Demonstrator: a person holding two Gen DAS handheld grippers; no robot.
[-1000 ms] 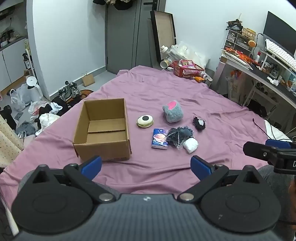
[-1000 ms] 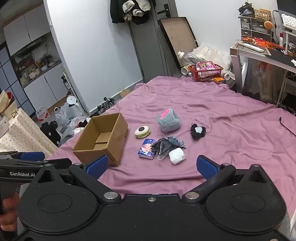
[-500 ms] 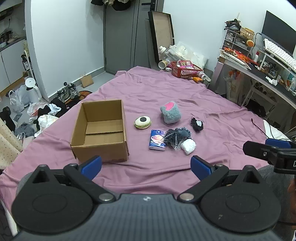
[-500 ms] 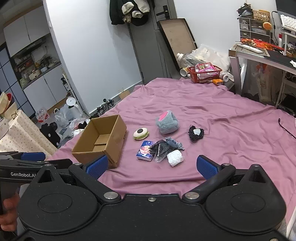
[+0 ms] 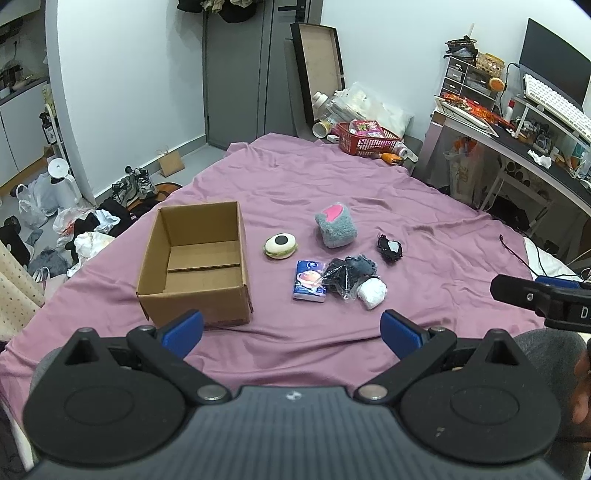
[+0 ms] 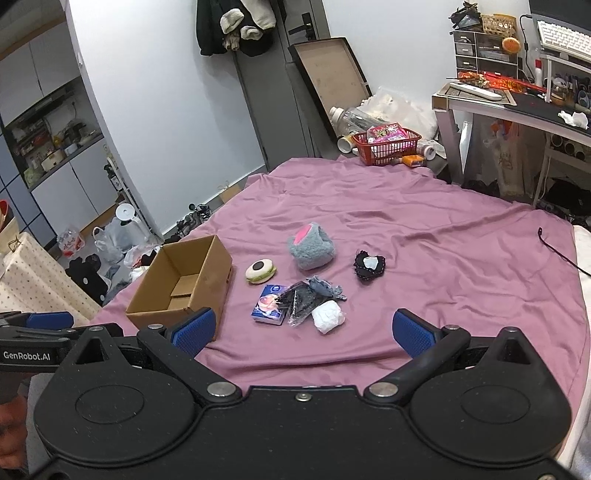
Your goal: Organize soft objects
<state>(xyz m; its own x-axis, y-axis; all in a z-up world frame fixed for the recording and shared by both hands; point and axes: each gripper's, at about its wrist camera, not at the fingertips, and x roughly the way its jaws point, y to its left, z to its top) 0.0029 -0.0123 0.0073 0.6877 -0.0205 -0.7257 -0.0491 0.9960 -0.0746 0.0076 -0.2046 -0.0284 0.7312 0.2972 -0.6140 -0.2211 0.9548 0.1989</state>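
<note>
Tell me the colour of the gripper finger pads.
Blue pads, clearest in the right wrist view.

A red basket (image 5: 369, 138) sits at the far edge of the purple sheet (image 5: 424, 221), with an orange bottle (image 5: 392, 158) just beside it. A framed board (image 5: 319, 70) leans against the wall next to the grey door (image 5: 236, 70), where dark clothes (image 6: 236, 26) hang. To the right stands a desk (image 5: 517, 147) bearing a keyboard (image 5: 557, 103), a monitor (image 5: 554, 55) and small drawers (image 5: 469, 79). On the floor to the left lie shoes (image 5: 135, 186), plastic bags (image 5: 33, 206) and a white kettle (image 5: 62, 184).
</note>
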